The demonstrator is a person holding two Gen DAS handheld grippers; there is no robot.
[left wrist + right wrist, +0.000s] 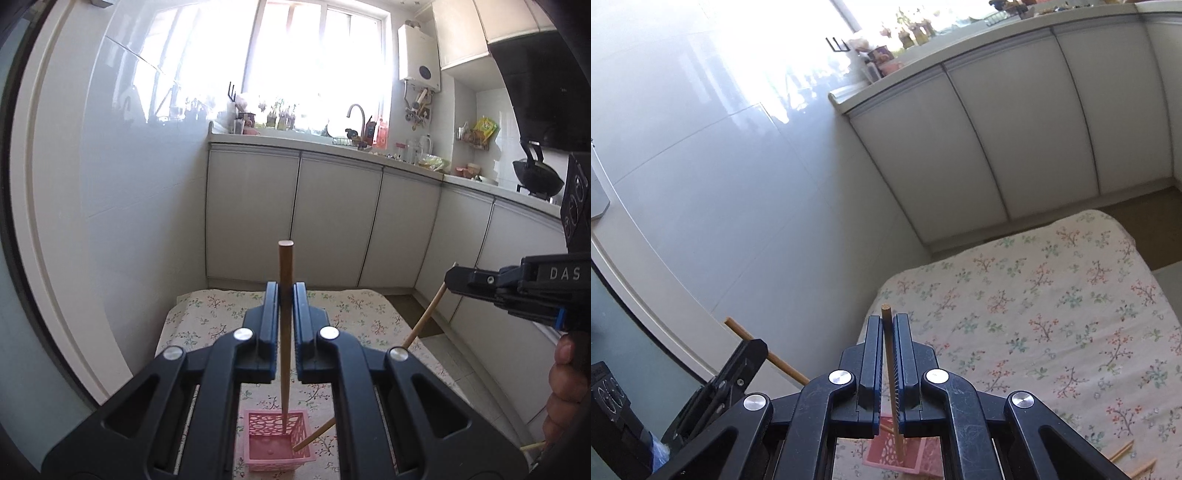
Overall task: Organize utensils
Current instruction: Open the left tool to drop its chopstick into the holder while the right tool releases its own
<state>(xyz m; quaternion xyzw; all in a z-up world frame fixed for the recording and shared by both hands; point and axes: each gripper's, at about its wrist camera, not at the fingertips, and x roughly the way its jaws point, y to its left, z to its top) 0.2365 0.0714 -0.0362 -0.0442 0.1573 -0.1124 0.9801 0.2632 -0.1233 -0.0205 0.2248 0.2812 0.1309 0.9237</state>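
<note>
Left wrist view: the left claw [285, 295] has matte black plastic arms with four round silver rivets and two flat blue-edged pads, and it is clenched on one dark brown chopstick [285, 266]. This stick is round, smooth and tapering; its blunt end stands above the pads and its thin end reaches down into the pink basket [258, 448]. The basket is a small square box of glossy plastic with round cut-out holes in its walls and a plain floor, and it stands on the desk [207, 317], which is covered in cream cloth printed with small red and green sprigs. To the right, a second, paler wooden chopstick [428, 314] slants down so that its tip rests inside the basket; its upper part is grasped by the right claw [452, 277], with a hand [563, 384] showing at the frame's edge.

Right wrist view: at far left the left claw [753, 350] shows side-on with its brown stick [738, 329] poking out. In the middle the right claw [888, 325], scuffed black plastic with ribbed pads, is clamped tight on the pale chopstick [886, 314], which runs down to the basket [877, 452] below. At the lower right, at least two more light wooden sticks [1123, 450] lie on the floral cloth [1052, 295].
</note>
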